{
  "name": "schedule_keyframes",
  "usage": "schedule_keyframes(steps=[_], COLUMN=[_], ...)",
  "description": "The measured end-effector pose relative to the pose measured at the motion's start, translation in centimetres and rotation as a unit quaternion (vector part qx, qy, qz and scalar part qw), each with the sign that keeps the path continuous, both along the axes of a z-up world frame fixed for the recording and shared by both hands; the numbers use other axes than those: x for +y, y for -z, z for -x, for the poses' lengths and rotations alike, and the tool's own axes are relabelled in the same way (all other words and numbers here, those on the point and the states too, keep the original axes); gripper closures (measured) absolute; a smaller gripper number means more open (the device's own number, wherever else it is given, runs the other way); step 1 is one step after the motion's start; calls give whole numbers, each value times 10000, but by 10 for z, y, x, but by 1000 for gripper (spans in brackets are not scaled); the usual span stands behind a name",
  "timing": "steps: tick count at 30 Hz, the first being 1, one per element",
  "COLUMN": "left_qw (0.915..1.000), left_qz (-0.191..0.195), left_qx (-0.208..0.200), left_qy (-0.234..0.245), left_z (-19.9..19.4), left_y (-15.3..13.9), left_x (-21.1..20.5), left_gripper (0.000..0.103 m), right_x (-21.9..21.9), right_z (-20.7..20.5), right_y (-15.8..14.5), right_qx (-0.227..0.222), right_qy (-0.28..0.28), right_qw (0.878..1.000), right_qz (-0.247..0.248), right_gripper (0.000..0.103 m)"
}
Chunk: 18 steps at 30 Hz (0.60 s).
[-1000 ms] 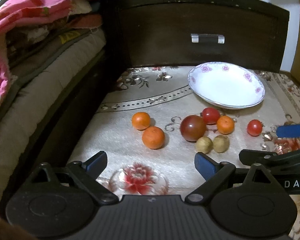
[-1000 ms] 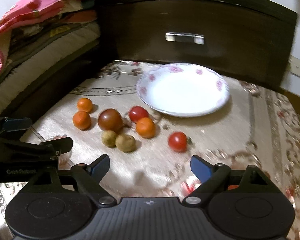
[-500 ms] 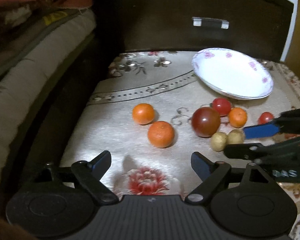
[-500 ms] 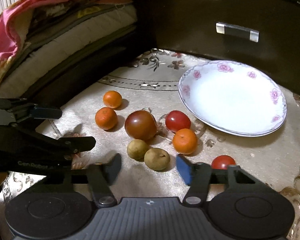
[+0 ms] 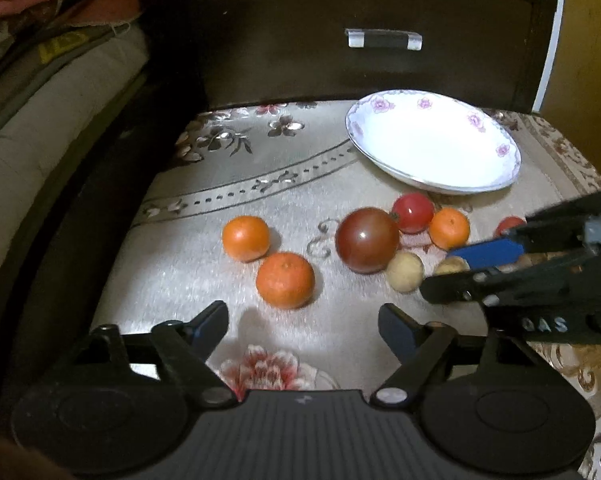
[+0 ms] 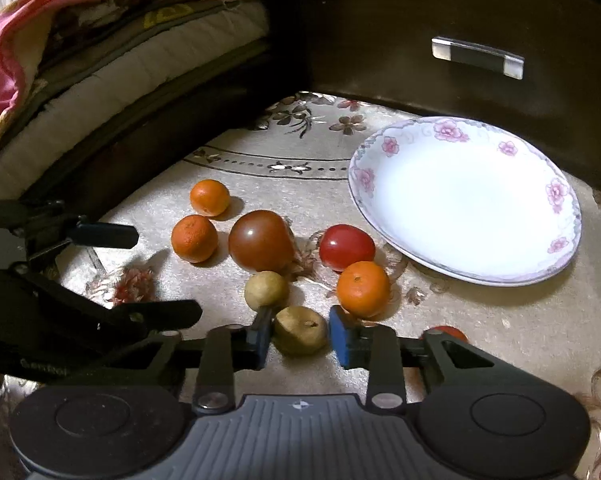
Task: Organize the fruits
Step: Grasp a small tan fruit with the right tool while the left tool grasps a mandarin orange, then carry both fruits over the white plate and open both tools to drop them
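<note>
Beside the empty plate (image 6: 556,240), right gripper (image 6: 300,334) jaws clamp a brown fruit (image 6: 300,330); lift gently. Left gripper (image 5: 302,322) jaws, closing, hold nothing.

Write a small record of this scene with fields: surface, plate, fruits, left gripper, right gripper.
surface: floral tablecloth
plate: white floral plate, no fruit on it
fruits: three mandarins, one beside the plate; dark tomato; red tomato; two small brown fruits, all on the cloth
left gripper: closing, nothing between its fingers, nearest mandarin just ahead
right gripper: shut on near brown fruit
</note>
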State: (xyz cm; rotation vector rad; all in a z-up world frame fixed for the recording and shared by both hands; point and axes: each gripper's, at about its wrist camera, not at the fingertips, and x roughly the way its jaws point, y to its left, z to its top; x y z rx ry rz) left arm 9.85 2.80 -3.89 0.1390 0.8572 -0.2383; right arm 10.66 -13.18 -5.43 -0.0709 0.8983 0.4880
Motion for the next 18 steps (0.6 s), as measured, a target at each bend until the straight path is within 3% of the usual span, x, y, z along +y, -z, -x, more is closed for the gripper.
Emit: schedule_keyframes(steps=[2, 4, 11, 15, 18], left_qw=[9999, 9997, 9995, 9996, 9998], left_qz=[94, 180, 207, 191, 106], left_qx=[33, 117, 52, 89, 109], left_qy=[-54, -67, -240, -213, -145], left_z=[-10, -18, -27, -27, -22], left_y=[4, 8, 13, 10, 9], left_x=[2, 4, 6, 4, 2], left_gripper=[26, 39, 49, 62, 62], right_x=[-2, -3, -3, -3, -2], right_z=[0, 1, 1, 0, 1], right_y=[0, -1, -1, -1, -3], right_qx=[52, 55, 63, 83, 125], right_qy=[39, 48, 73, 82, 104], right_qw=[10000, 10000, 9999, 9999, 9999], right_qz=[-46, -39, -78, -73, -37], right_gripper=[76, 76, 76, 77, 77])
